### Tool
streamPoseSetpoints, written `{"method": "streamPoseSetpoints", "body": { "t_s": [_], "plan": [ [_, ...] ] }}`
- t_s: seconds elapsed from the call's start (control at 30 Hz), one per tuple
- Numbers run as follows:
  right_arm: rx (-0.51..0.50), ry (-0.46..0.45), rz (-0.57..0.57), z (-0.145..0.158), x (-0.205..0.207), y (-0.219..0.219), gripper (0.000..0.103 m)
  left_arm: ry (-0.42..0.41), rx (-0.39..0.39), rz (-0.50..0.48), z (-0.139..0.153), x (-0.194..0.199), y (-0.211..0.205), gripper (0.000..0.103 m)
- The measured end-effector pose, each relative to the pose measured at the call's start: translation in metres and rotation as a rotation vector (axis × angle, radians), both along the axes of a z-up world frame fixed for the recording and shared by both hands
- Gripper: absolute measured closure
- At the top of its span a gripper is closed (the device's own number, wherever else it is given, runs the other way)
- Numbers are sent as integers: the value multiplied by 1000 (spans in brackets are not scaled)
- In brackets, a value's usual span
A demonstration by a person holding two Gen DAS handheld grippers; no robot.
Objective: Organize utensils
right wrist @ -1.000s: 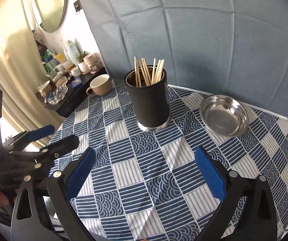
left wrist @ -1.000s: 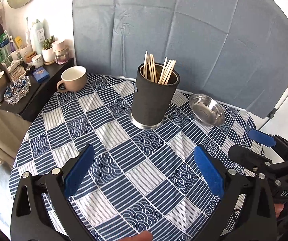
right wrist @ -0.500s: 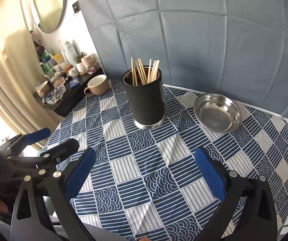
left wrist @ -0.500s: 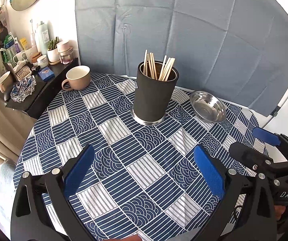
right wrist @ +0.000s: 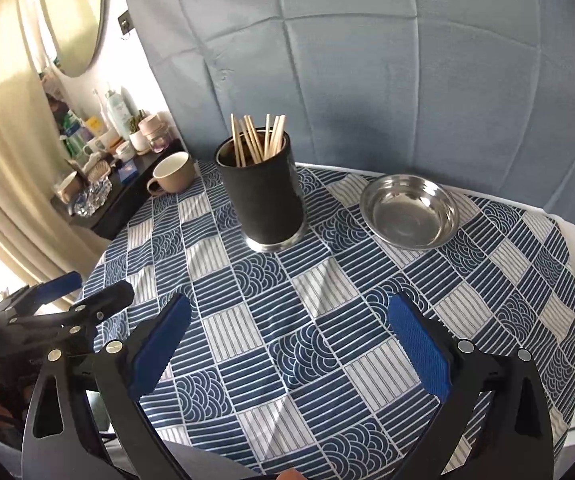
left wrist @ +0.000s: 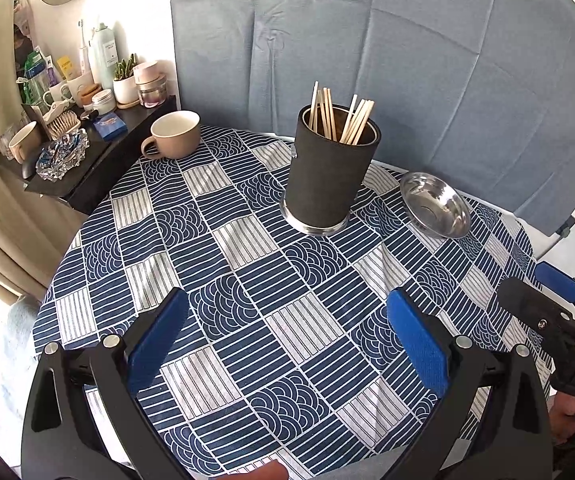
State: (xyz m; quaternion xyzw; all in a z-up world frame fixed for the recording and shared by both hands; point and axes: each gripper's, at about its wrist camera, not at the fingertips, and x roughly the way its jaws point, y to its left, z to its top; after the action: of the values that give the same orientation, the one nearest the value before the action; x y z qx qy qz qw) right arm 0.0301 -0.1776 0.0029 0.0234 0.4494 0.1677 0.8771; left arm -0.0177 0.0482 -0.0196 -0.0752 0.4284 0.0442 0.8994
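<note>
beige mug [left wrist: 175, 135] seen at far left edge of round table, on blue patterned cloth [left wrist: 271, 292]. black holder [left wrist: 332, 178] placed upright near centre, wooden chopsticks [left wrist: 341, 117] stood inside. steel dish [left wrist: 436, 204] set just beside holder, to its right, nothing seen in it. left gripper [left wrist: 287, 340] held wide open above near cloth, nothing gripped. right gripper [right wrist: 289, 344] likewise spread wide, nothing held.

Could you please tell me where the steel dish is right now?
The steel dish sits empty on the tablecloth toward the far right, just right of the black holder in both views.
</note>
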Motion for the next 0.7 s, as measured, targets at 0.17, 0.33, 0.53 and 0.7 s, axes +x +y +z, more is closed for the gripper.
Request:
{"method": "streamPoseSetpoints", "body": {
  "t_s": [0.17,0.33,0.53,0.7],
  "plan": [
    [-12,10,-10,-3,-5,-5,8,16,12,24,-3,-1,2,6],
    [-24,31,-7,-8,-8,-6,8,38,44,49,-5,-4,5,6],
    [-18,33,-17,-9,-14,-10,8,49,126,50,-5,-10,-5,6],
    [-2,20,-35,-6,-18,-14,8,21,154,24,0,-15,-11,6]
  ]
}}
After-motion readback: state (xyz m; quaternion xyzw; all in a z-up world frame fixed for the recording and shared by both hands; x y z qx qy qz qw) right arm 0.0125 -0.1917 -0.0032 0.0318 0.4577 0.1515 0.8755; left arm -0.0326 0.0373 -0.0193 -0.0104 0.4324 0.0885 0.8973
